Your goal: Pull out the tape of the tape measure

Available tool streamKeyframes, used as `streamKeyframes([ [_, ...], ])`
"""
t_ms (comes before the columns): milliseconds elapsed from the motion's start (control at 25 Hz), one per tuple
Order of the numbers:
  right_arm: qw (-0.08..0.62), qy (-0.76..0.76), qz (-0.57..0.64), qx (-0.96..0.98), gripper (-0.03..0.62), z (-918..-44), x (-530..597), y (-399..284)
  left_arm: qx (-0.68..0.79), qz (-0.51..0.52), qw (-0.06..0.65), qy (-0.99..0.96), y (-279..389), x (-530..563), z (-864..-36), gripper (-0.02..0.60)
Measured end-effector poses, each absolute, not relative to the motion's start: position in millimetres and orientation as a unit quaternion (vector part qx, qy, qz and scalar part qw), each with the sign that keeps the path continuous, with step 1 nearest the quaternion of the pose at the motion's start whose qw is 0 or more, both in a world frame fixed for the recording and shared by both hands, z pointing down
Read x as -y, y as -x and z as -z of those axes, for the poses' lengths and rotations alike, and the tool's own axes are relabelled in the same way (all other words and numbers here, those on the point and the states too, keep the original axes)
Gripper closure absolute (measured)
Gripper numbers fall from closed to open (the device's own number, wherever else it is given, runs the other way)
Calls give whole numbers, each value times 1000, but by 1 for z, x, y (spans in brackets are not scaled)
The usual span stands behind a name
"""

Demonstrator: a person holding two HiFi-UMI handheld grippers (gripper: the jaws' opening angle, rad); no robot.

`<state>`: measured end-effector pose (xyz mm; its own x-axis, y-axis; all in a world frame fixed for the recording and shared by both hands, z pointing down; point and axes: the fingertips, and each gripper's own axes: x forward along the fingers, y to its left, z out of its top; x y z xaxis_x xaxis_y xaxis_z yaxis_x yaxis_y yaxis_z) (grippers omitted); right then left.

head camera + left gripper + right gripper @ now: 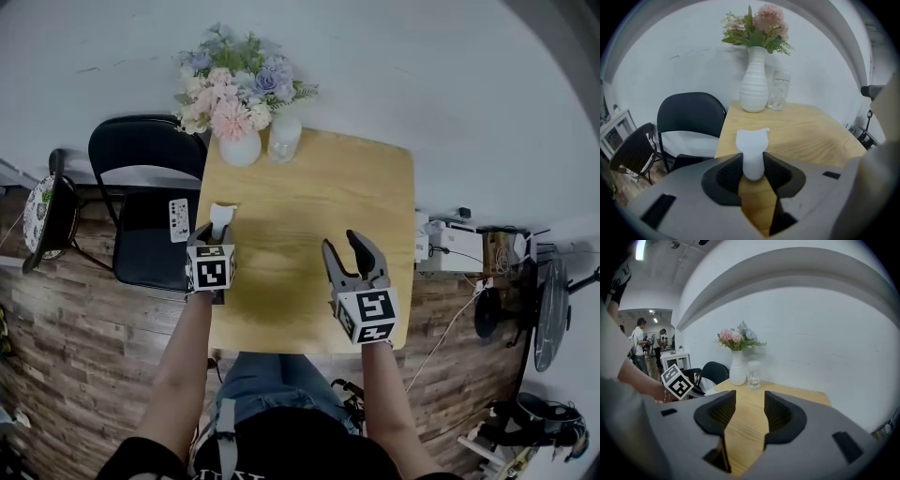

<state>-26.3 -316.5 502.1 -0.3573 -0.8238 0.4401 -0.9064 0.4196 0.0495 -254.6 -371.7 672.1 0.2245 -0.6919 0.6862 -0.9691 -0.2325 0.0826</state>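
The left hand-held gripper (752, 168) clamps a smooth white tape measure (752, 144), flared at its far end, over the wooden table's (319, 187) left edge. The right hand-held gripper (745, 413) hangs parted and empty.

The head camera looked steeply down from above the near edge, taking in the whole desk (309, 206). Each gripper camera rode low over that near edge, close behind its own fingers (729, 176), facing the far edge. All three views shared the white vase (753, 84) and glass jar (778, 91) there.
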Motion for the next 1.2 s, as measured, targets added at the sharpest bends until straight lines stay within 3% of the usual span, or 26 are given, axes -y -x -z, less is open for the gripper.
streamKeyframes([
  [1200,103,-498,-9,861,419,-382,315,29,591,-227,125,-764,267,347,-481,439],
])
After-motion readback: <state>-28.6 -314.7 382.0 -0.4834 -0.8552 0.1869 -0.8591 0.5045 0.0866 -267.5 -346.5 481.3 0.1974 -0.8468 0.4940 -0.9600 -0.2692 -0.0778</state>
